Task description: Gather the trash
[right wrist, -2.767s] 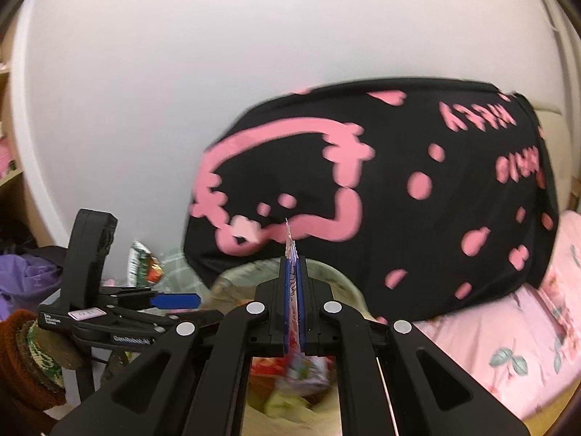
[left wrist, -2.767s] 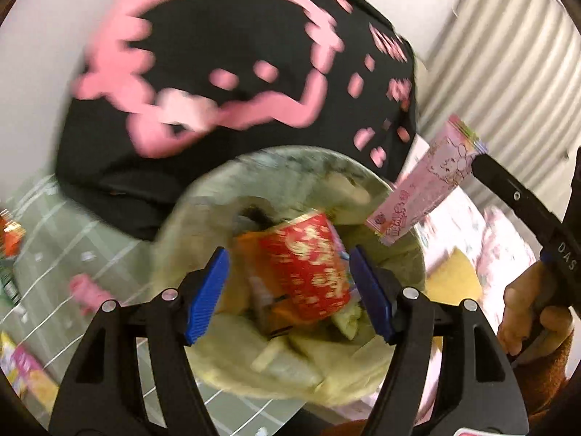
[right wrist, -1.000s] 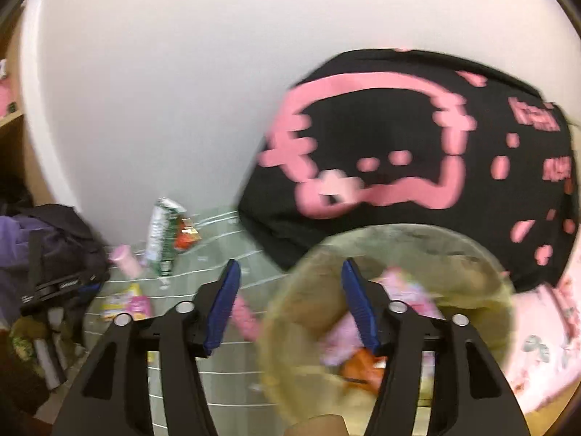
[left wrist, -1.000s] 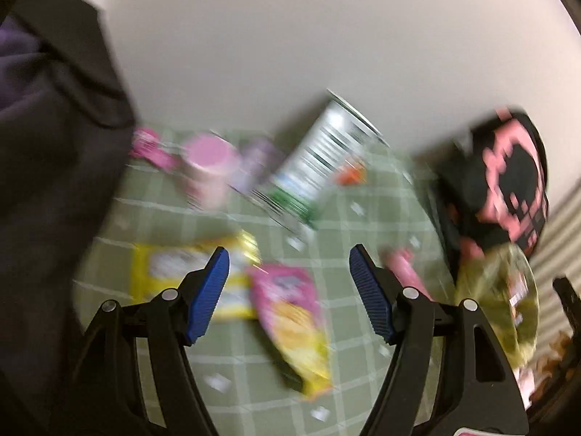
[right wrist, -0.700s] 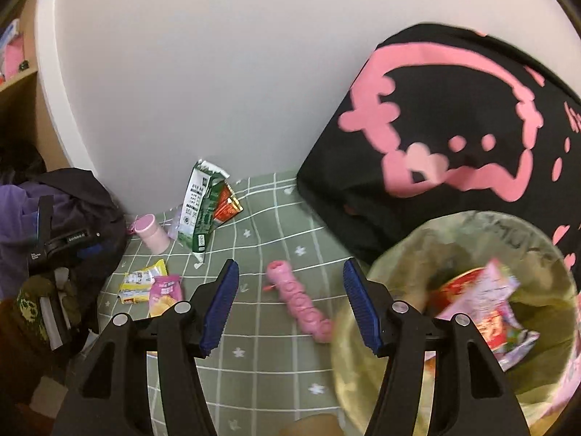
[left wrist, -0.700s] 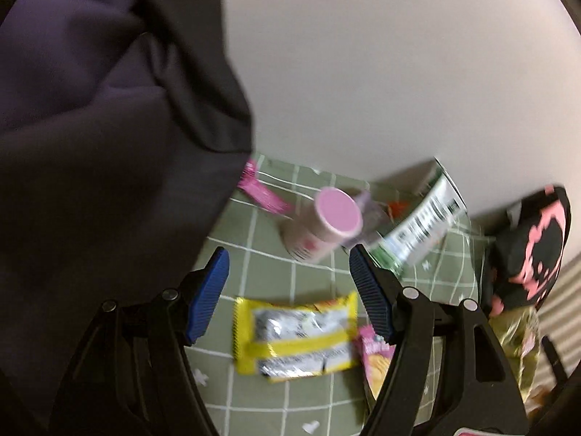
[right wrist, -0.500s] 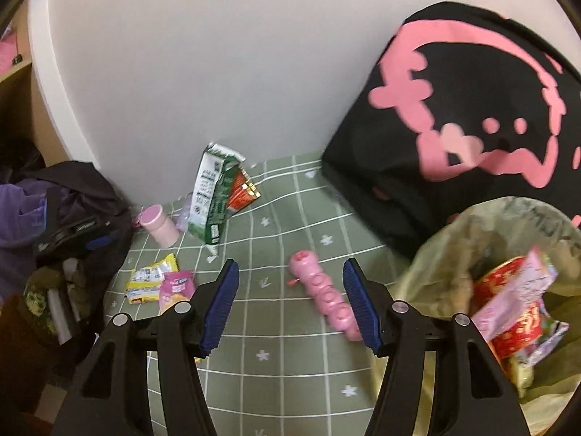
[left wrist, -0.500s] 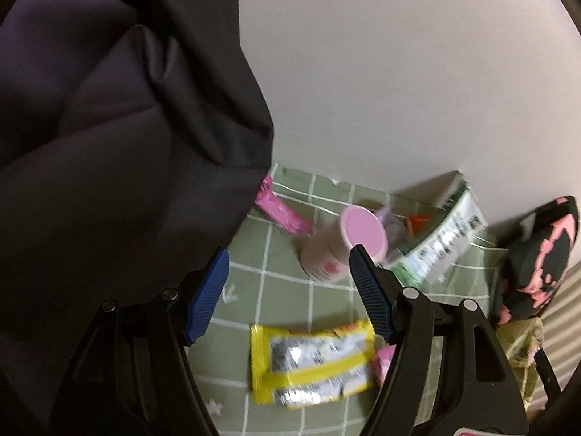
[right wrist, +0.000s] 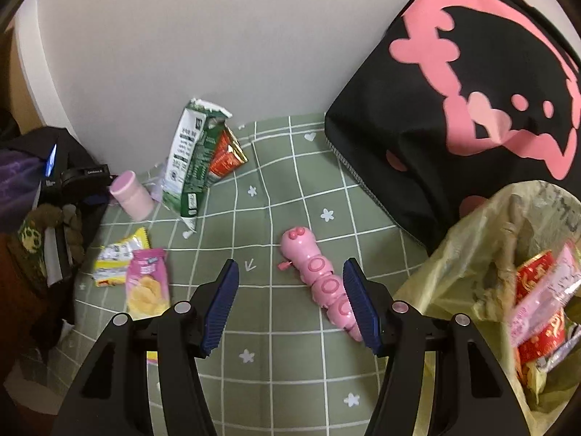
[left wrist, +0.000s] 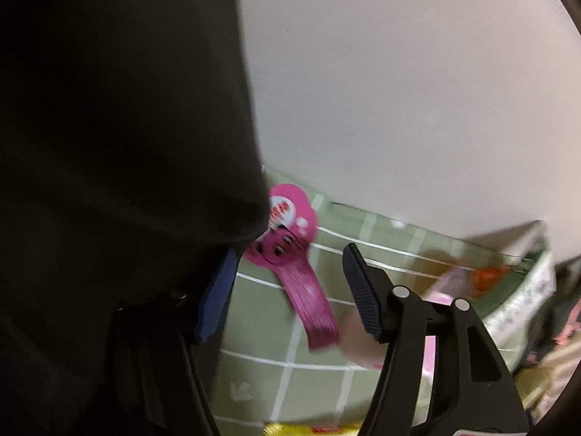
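Note:
A magenta wrapper (left wrist: pixel 290 269) lies on the green checked cloth (left wrist: pixel 319 356), its top end against a dark garment (left wrist: pixel 109 145). My left gripper (left wrist: pixel 290 294) hangs over it with its jaws closing; the wrapper is between the blue pads, which do not touch it. My right gripper (right wrist: pixel 292 305) stands open above the cloth (right wrist: pixel 276 363) with nothing held. A pink caterpillar toy (right wrist: pixel 316 276) lies just by its right finger. The yellowish trash bag (right wrist: pixel 468 239) at the right holds red and pink wrappers.
By the wall stand a torn milk carton (right wrist: pixel 189 167), a red packet (right wrist: pixel 225 156) and a pink cup (right wrist: pixel 130 200). A yellow wrapper (right wrist: pixel 120 254) and a pink chip packet (right wrist: pixel 147 283) lie at the left. A black cushion with pink print (right wrist: pixel 472 91) sits behind the bag.
The right gripper let its pink wrapper go into the bag and swung left over the cloth. The left gripper left the bag, dropped toward the magenta wrapper, and its jaws narrowed.

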Demonstrator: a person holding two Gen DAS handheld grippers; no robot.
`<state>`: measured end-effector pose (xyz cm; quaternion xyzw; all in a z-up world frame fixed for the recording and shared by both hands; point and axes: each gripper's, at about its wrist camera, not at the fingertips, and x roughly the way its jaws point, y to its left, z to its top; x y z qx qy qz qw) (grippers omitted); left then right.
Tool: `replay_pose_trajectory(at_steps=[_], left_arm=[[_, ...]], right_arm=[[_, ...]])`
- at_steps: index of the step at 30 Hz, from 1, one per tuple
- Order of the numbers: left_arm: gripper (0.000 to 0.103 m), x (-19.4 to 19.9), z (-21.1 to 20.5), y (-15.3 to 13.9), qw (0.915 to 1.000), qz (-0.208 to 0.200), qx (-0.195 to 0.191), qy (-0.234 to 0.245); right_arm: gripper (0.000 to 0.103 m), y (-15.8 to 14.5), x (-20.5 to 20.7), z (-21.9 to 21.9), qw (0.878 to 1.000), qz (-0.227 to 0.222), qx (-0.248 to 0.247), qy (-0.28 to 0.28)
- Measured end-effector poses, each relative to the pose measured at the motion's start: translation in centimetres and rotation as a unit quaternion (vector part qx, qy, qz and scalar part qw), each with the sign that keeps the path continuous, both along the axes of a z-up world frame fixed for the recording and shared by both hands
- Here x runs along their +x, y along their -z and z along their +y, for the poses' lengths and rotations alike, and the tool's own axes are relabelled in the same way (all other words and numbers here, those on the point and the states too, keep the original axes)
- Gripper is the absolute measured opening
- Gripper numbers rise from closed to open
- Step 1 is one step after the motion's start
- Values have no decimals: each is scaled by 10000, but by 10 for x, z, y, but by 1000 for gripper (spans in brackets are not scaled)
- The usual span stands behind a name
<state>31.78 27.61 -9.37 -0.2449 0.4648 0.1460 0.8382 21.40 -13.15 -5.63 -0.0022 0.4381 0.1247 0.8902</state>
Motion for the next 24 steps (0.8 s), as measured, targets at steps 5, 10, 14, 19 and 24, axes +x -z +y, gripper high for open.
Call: replay_pose_trajectory(at_steps=[5, 10, 14, 19, 24], left_arm=[[24, -2, -13, 1, 9997, -30, 91, 229], [12, -42, -47, -12, 9963, -136, 51, 843], [11, -81, -68, -23, 9925, -220, -241, 1178], [11, -121, -77, -27, 9902, -37, -292, 1366], [20, -142, -77, -20, 9868, 82, -526, 1532]], right_arm=[[56, 19, 24, 21, 9995, 83, 194, -227], [56, 15, 49, 54, 9963, -202, 616, -568], [56, 11, 82, 85, 9896, -383, 1198, -696], [56, 18, 119, 119, 9888, -417, 1250, -700], [55, 34, 141, 138, 9888, -30, 1198, -890]])
